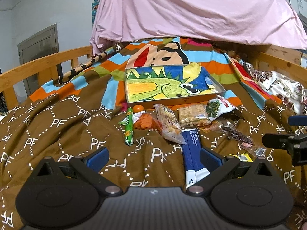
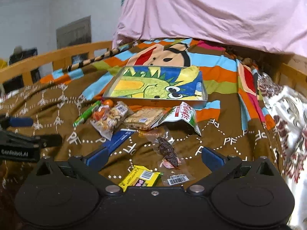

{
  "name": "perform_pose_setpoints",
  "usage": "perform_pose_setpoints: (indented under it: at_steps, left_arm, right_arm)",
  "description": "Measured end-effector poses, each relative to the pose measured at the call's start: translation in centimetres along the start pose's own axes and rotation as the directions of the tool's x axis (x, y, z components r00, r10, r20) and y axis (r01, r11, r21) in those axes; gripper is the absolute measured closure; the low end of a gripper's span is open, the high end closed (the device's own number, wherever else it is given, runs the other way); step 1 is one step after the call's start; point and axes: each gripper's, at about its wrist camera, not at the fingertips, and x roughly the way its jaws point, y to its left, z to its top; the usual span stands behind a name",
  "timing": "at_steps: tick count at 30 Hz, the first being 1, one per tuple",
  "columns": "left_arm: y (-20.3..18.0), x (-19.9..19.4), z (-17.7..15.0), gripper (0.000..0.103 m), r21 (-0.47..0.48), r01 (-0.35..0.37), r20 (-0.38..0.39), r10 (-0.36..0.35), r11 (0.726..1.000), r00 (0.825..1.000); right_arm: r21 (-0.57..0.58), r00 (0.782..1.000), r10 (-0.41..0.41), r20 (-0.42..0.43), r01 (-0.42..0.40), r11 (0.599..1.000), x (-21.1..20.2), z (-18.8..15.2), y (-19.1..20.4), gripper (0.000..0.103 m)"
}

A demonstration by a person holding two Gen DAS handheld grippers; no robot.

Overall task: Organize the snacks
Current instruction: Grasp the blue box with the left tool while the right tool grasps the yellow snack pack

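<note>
Left claw (image 1: 153,156) agape, low over bedspread (image 1: 57,134); right claw (image 2: 153,156) likewise.

A bed with a brown "PF" blanket (image 1: 57,134) carries everything. A shallow tray (image 1: 172,100) with a dragon picture lies at 12 o'clock. Just below it: green candy tube (image 1: 129,127), small orange (image 1: 137,108), clear snack bags (image 1: 169,123), blue packet (image 1: 191,149), yellow packet (image 2: 140,177) at 6 o'clock.

Snack packets (image 1: 170,122) strewn on a bed (image 1: 57,126), shallow tray (image 1: 172,101) just behind them, stick-shaped pack (image 1: 129,127) at left, draped sheet (image 1: 191,9) beyond
</note>
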Motion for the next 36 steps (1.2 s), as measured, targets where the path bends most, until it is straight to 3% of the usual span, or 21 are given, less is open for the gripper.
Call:
perform_pose_setpoints:
  at_steps: [7, 16, 20, 30, 36]
  left_arm:
    - [-0.9, 0.9, 0.4, 0.0, 0.033, 0.001, -0.017, 0.0, 0.999, 1.0]
    - [-1.6, 2.5, 0.9, 0.0, 0.079, 0.089, -0.058, -0.085, 0.993, 0.995]
    - [-2.0, 3.4, 1.0, 0.001, 0.097, 0.151, -0.091, -0.143, 0.984, 0.986]
    - [-2.1, 6.1, 1.9, 0.001, 0.1, 0.221, -0.155, -0.204, 0.97, 0.966]
    - [-2.2, 7.7, 2.6, 0.001, 0.052, 0.288, -0.204, -0.272, 0.956, 0.941]
  right_arm:
    - [-0.045, 0.993, 0.052, -0.108, -0.057, 0.997, 1.4, 0.5, 0.3, 0.001]
    - [0.005, 0.985, 0.061, -0.16, -0.061, 0.998, 2.5, -0.2, 0.5, 0.001]
    - [0.029, 0.981, 0.054, -0.185, -0.049, 0.998, 3.3, -0.8, 0.5, 0.001]
    - [0.084, 0.965, 0.087, -0.248, -0.068, 0.994, 4.7, -1.5, -0.4, 0.001]
    - [0.086, 0.957, 0.112, -0.267, -0.092, 0.992, 5.1, -1.9, -0.3, 0.001]
